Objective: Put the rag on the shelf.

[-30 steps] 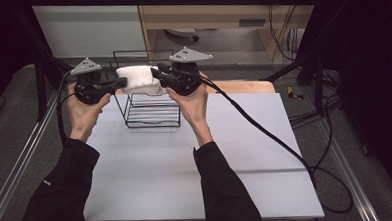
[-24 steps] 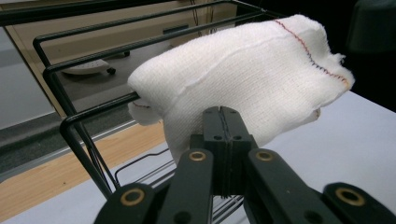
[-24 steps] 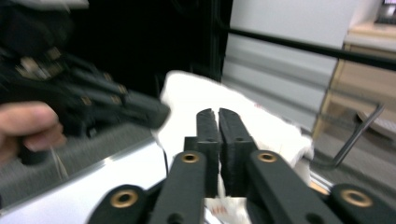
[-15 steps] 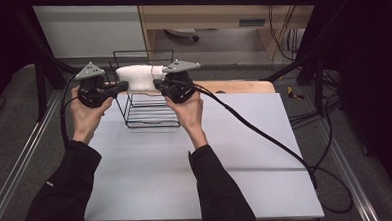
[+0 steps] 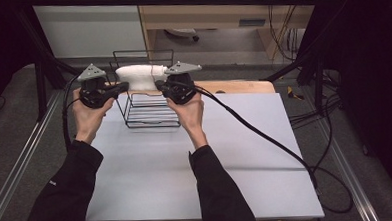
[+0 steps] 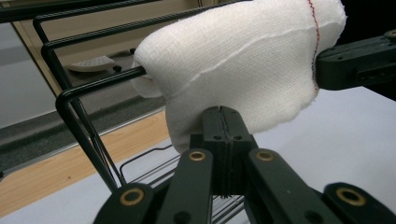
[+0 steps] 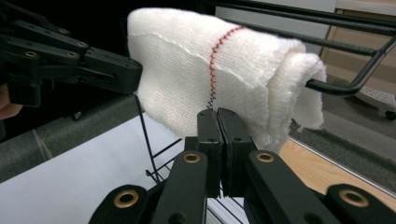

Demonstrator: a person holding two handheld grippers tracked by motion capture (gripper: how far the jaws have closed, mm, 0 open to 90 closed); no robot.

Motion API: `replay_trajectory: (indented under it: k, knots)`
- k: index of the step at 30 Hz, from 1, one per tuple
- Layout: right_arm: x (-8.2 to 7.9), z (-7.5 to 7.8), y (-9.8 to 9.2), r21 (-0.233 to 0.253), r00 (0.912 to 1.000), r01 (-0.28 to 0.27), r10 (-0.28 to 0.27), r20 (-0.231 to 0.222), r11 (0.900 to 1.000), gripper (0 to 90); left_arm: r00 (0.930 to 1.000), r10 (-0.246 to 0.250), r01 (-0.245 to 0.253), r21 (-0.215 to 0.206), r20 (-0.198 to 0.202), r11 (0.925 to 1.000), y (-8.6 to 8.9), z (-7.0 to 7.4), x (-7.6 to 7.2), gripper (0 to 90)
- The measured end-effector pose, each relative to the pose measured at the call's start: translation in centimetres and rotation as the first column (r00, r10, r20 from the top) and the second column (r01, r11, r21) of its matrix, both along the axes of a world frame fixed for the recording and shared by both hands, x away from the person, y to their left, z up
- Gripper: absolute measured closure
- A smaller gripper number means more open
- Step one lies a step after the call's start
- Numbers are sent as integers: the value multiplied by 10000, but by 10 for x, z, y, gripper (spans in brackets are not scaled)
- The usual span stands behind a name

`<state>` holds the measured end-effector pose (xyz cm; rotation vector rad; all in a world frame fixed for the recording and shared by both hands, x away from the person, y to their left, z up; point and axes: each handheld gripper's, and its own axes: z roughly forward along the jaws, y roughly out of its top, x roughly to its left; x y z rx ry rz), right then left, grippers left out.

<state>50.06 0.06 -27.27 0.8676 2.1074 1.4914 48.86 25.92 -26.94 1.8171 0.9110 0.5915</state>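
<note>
A: Start big. What's the setup?

B: A white table (image 5: 152, 177), with a black wire rack (image 5: 151, 112) at its far left. A folded white cloth (image 5: 137, 76) is draped over the rack's top bar.

A: And the step?

B: Hanging it, I'd judge. The left gripper (image 5: 124, 85) and right gripper (image 5: 157, 84) each pinch a lower edge of the cloth (jaws clamped tight on fabric).

A: Next?

B: Probably settle it evenly, then let go. The rack's wires sit close and could snag the jaws.
</note>
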Motion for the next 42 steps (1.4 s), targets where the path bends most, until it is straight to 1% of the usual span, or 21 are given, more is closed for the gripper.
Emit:
replay_trajectory:
  k: [4,7,10,13,15,18,20,24,26,28,30,33,35,37,40,42]
  knots:
    - [-6,6,-3,151,9998,-183,182,16,9997,848,10000,-22,22,109,-12,9999,2,3,-5,863]
    - [-11,12,-7,78,9996,-271,271,74,9996,806,9999,-63,65,174,-115,9998,3,5,-9,822]
    - [-17,16,-12,6,9993,-370,370,75,9993,753,9996,-101,110,362,-262,9993,4,4,-13,753]
    - [-21,18,-20,175,9993,-368,370,-99,9992,689,9991,-89,110,501,-423,9987,6,3,-18,663]
    - [-23,18,-26,184,9993,-305,309,-192,9994,642,9991,-83,105,526,-423,9986,7,2,-22,619]
    - [-26,15,-37,260,9991,-229,238,-358,9994,576,9984,-172,200,523,-532,9984,9,-2,-27,550]
    - [-27,12,-45,294,9985,-210,224,-500,9993,517,9977,-193,225,481,-651,9986,11,-5,-30,493]
    - [-32,6,-62,185,9973,-60,73,-731,9998,394,9972,-251,276,345,-710,9990,13,-14,-37,408]
    - [-35,2,-71,185,9966,-7,22,-826,9998,349,9964,-334,370,457,-783,9983,14,-21,-40,376]
    - [-37,-3,-80,159,9954,29,-14,-963,9999,300,9954,-391,451,673,-871,9967,13,-27,-44,340]
    - [-40,-8,-90,135,9949,185,-170,-998,9997,251,9932,-485,558,674,-1063,9962,14,-34,-47,314]
    - [-44,-17,-105,210,9924,327,-300,-1191,9992,166,9915,-545,617,583,-1183,9964,14,-46,-51,280]
    - [-47,-24,-115,234,9908,408,-374,-1302,9989,150,9902,-562,647,628,-1280,9959,13,-53,-53,253]
    - [-50,-31,-125,149,9901,477,-453,-1329,9987,117,9893,-558,655,681,-1351,9955,13,-60,-57,227]
    - [-55,-43,-140,89,9860,645,-624,-1548,9979,89,9875,-531,628,616,-1485,9961,13,-70,-62,196]
    - [-58,-51,-150,101,9836,717,-690,-1666,9974,77,9861,-552,669,704,-1570,9953,14,-77,-65,183]
